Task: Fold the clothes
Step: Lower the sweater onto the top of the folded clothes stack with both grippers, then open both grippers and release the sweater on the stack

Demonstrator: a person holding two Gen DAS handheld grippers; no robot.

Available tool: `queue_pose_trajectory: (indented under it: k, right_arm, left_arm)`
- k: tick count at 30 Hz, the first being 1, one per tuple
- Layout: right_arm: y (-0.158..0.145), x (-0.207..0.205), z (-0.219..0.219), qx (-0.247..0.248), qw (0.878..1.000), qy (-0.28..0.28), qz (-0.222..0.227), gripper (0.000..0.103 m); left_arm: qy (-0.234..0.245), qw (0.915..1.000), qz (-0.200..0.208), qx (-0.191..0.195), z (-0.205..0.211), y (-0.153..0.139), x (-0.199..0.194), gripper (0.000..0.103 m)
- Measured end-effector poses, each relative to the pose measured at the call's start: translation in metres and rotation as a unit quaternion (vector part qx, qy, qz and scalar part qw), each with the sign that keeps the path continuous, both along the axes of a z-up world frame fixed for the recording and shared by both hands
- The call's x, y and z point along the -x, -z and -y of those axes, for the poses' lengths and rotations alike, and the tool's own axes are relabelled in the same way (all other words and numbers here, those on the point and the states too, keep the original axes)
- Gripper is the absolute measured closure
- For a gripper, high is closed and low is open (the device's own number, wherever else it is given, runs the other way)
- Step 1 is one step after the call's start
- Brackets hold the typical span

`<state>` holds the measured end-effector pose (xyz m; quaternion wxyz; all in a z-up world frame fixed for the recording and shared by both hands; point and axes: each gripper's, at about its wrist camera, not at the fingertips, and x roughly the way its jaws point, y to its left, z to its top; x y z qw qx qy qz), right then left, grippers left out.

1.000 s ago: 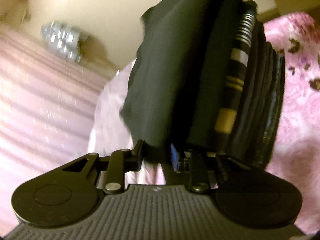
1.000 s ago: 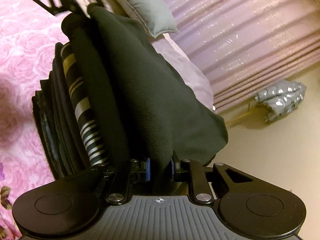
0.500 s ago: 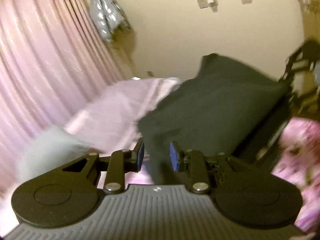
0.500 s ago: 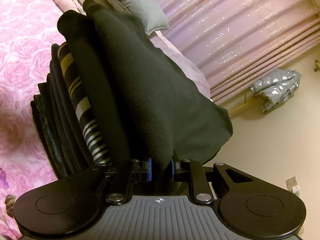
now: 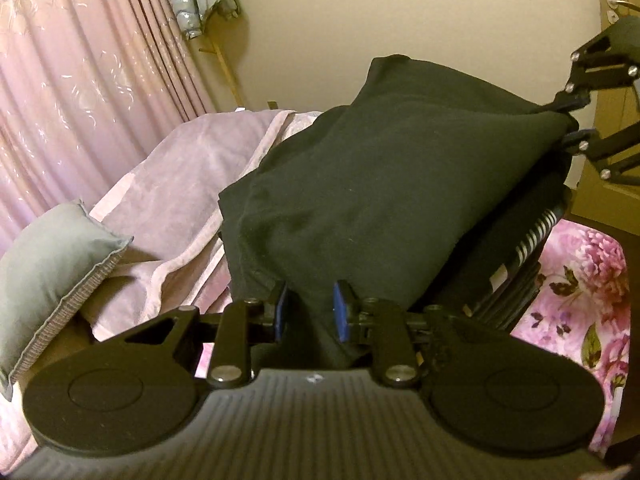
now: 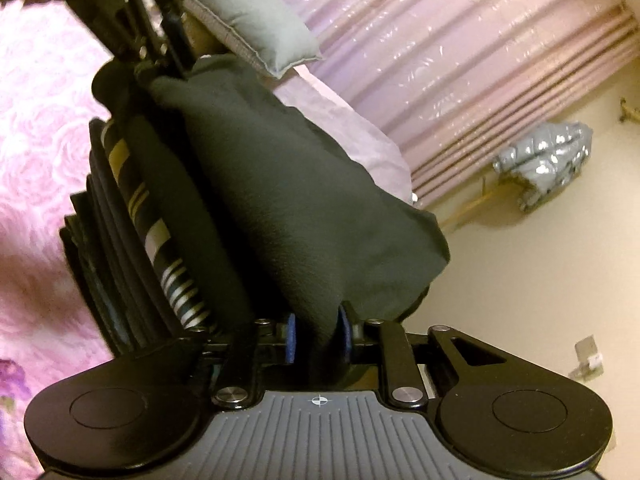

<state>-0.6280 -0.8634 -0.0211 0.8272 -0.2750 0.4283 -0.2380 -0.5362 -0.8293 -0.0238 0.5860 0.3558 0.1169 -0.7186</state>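
A folded black garment lies on top of a stack of folded clothes, one of them striped, on the bed. My left gripper holds one end of the black garment between its blue pads. My right gripper is shut on the other end of the same garment. The right gripper also shows in the left wrist view at the garment's far corner. The left gripper shows in the right wrist view at the far end.
The stack rests on a pink floral bedspread. A lilac blanket and a grey pillow lie beside it. Pink curtains, a silver jacket on a rack and a beige wall are behind.
The left gripper swung round from an upright view to a level one, still at the garment's end. The right gripper has kept its grip and shifted slightly.
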Motion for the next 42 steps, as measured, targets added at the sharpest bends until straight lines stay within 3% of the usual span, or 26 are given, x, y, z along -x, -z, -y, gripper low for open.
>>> queue_pose_trajectory:
  k: [1, 2, 5, 9, 10, 11, 13, 14, 17, 23, 34, 36, 37, 38, 42]
  right_arm:
    - [-0.006, 0.001, -0.002, -0.008, 1.0, 0.004, 0.004, 0.043]
    - [-0.013, 0.003, -0.005, -0.026, 1.0, 0.008, 0.016, 0.035]
    - [-0.037, 0.009, -0.007, -0.091, 0.994, 0.026, 0.062, 0.036]
    - [-0.077, 0.01, 0.022, -0.219, 0.954, 0.067, 0.193, 0.037]
    - [-0.081, 0.007, 0.038, -0.253, 0.939, 0.085, 0.219, 0.049]
    - [-0.084, 0.004, 0.053, -0.287, 0.921, 0.102, 0.243, 0.072]
    - [-0.076, -0.002, 0.083, -0.343, 0.892, 0.137, 0.262, 0.082]
    - [-0.067, -0.006, 0.094, -0.354, 0.888, 0.151, 0.251, 0.082]
    - [-0.04, -0.005, 0.102, -0.37, 0.892, 0.16, 0.205, 0.082]
    - [-0.022, 0.024, 0.08, -0.362, 0.9, 0.148, 0.193, 0.082]
    - [-0.038, 0.019, 0.085, -0.334, 0.907, 0.147, 0.211, 0.08]
    - [-0.042, 0.021, 0.083, -0.327, 0.908, 0.149, 0.215, 0.068]
    - [-0.045, 0.024, 0.081, -0.321, 0.908, 0.151, 0.221, 0.051]
    - [-0.047, 0.027, 0.08, -0.316, 0.908, 0.153, 0.228, 0.043]
    - [-0.057, 0.034, 0.076, -0.317, 0.903, 0.154, 0.246, 0.043]
  left_arm:
    - [-0.001, 1.0, -0.003, 0.0, -0.003, -0.002, 0.0, 0.086]
    - [-0.003, 1.0, -0.005, 0.0, -0.005, -0.002, -0.001, 0.086]
    - [-0.004, 1.0, -0.008, 0.001, -0.009, -0.001, -0.003, 0.087]
    - [-0.004, 0.9999, -0.014, 0.0, -0.006, -0.001, -0.005, 0.087]
    - [-0.005, 0.9999, -0.015, 0.001, -0.005, -0.001, -0.005, 0.087]
    - [-0.006, 0.9999, -0.015, 0.001, -0.004, -0.001, -0.005, 0.087]
    - [-0.01, 0.9998, -0.019, -0.002, -0.001, -0.001, -0.006, 0.087]
    - [-0.012, 0.9997, -0.022, -0.005, -0.001, -0.001, -0.007, 0.087]
    - [-0.018, 0.9991, -0.034, -0.018, -0.002, 0.0, -0.01, 0.087]
    - [-0.027, 0.9983, -0.045, -0.026, -0.023, 0.017, -0.004, 0.087]
    - [-0.04, 0.9983, -0.036, -0.022, -0.005, 0.001, -0.011, 0.085]
    - [-0.05, 0.9978, -0.04, -0.019, -0.006, 0.0, -0.012, 0.083]
    - [-0.055, 0.9974, -0.044, -0.017, -0.007, -0.001, -0.013, 0.08]
    - [-0.06, 0.9969, -0.048, -0.014, -0.008, -0.003, -0.014, 0.078]
    - [-0.078, 0.995, -0.063, 0.0, -0.01, -0.014, -0.019, 0.065]
